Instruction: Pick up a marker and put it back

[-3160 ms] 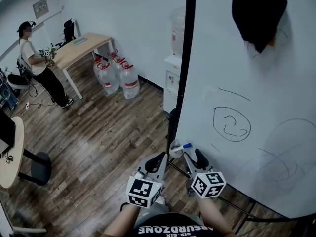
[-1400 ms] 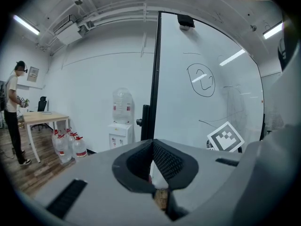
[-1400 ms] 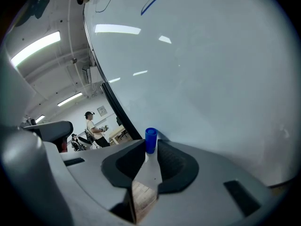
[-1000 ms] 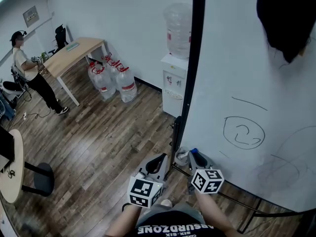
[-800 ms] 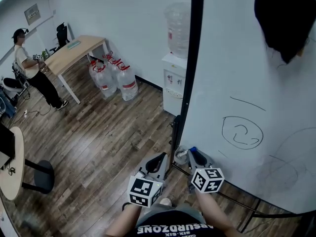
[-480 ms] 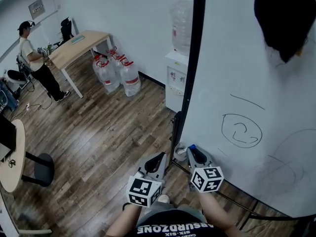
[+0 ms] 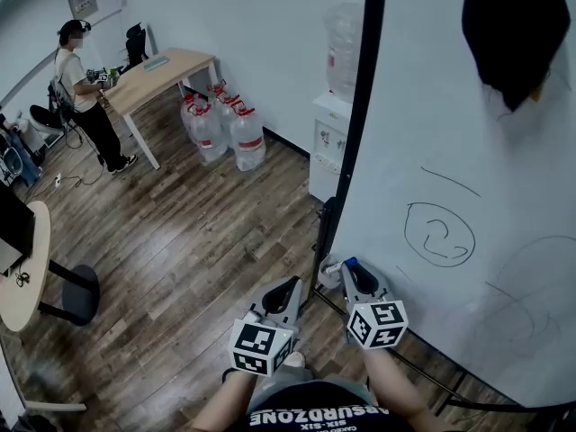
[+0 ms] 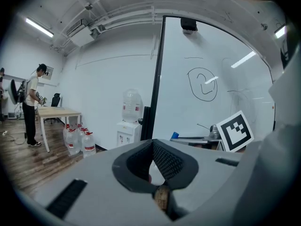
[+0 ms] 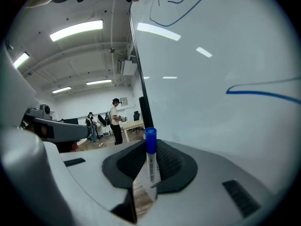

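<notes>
A blue-capped marker [image 9: 151, 166] is clamped upright between the fingers of the right gripper [image 9: 149, 149], its cap past their tips. The fingers of the left gripper [image 8: 153, 149] are held together, empty.

Clear red-capped water jugs [image 7: 227, 133] stand clustered on the dark wooden plank floor [image 7: 198, 241]. Near them stand a white water dispenser [image 7: 329, 156] and a light wooden table [image 7: 166, 68].

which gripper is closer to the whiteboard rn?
Right. The right gripper, shut on the marker, is close beside the whiteboard at its lower left part. The left gripper hangs further left, past the board's black frame post, over the wood floor.
</notes>
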### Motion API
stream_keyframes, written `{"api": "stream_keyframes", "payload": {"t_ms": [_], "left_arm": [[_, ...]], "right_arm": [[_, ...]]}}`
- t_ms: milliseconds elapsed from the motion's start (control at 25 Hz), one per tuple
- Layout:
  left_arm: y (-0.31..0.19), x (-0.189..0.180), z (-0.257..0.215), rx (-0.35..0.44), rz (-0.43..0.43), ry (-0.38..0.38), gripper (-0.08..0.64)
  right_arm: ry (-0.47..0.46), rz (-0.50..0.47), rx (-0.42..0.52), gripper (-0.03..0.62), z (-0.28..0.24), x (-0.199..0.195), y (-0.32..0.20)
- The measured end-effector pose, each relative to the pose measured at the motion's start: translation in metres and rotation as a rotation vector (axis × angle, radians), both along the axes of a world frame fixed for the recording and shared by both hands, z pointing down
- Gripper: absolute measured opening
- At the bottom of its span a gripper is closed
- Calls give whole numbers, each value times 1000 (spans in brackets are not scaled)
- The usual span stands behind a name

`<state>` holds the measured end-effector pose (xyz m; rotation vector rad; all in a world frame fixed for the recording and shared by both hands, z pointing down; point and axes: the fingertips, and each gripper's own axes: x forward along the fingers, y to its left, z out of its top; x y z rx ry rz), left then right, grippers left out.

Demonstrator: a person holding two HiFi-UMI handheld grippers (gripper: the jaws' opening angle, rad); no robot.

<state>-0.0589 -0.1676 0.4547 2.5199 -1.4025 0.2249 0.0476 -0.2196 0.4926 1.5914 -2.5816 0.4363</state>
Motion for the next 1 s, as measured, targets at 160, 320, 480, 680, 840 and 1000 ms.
{"api": "stream_keyframes", "payload": {"t_ms": [160, 320, 480, 680, 840, 1000], "left_arm": [[6, 0, -3, 3, -10, 3, 8], [12, -3, -1, 5, -23, 6, 8], [17, -3, -6, 25, -31, 17, 8], [25, -2, -9, 15, -24, 9, 8], [30, 0, -8, 6, -18, 3, 8], [34, 0, -10, 13, -17, 3, 8]], "right_arm": [[4, -12, 26, 61, -10, -1, 3], [7, -21, 51, 61, -20, -2, 8], [12, -34, 84, 61, -34, -5, 14], [11, -40, 118, 61, -48, -6, 21], [20, -41, 152, 61, -58, -6, 28], [21, -44, 177, 61, -69, -6, 36]]}}
